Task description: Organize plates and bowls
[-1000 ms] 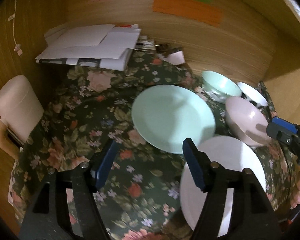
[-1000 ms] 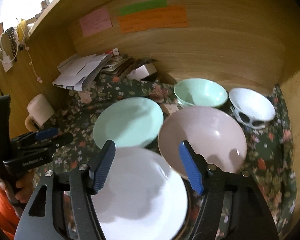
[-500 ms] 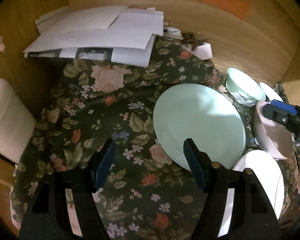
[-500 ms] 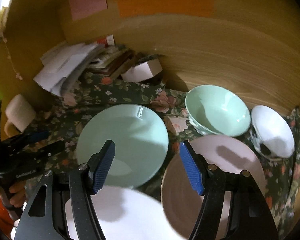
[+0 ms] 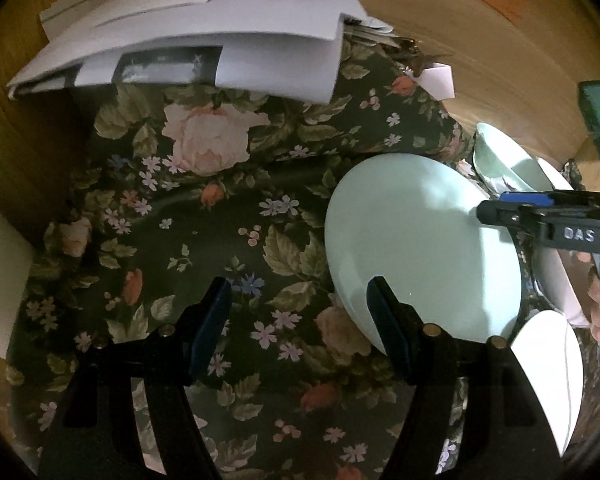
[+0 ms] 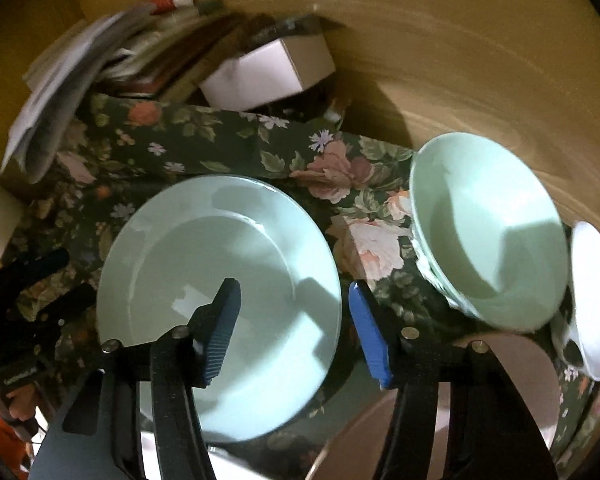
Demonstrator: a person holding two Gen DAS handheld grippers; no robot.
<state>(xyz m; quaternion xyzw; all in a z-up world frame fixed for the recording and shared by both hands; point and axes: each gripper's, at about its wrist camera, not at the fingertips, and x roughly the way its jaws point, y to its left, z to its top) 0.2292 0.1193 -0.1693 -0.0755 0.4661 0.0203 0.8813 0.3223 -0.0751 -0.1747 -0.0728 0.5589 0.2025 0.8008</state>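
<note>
**Right gripper straddles the rim of the mint plate**

In the right wrist view the right gripper (image 6: 292, 332) has just been closing — its pads flank the right rim of the mint-green plate (image 6: 220, 280) at frame centre, not pressing it. In the left wrist view the left gripper (image 5: 298, 326) hangs unclenched over the floral cloth (image 5: 172, 240), empty — the plate lies just right of its right pad.

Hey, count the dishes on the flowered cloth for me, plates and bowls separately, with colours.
Plates: 2, green plate, white plate
Bowls: 3, green bowl, pink bowl, white bowl
Total: 5
</note>
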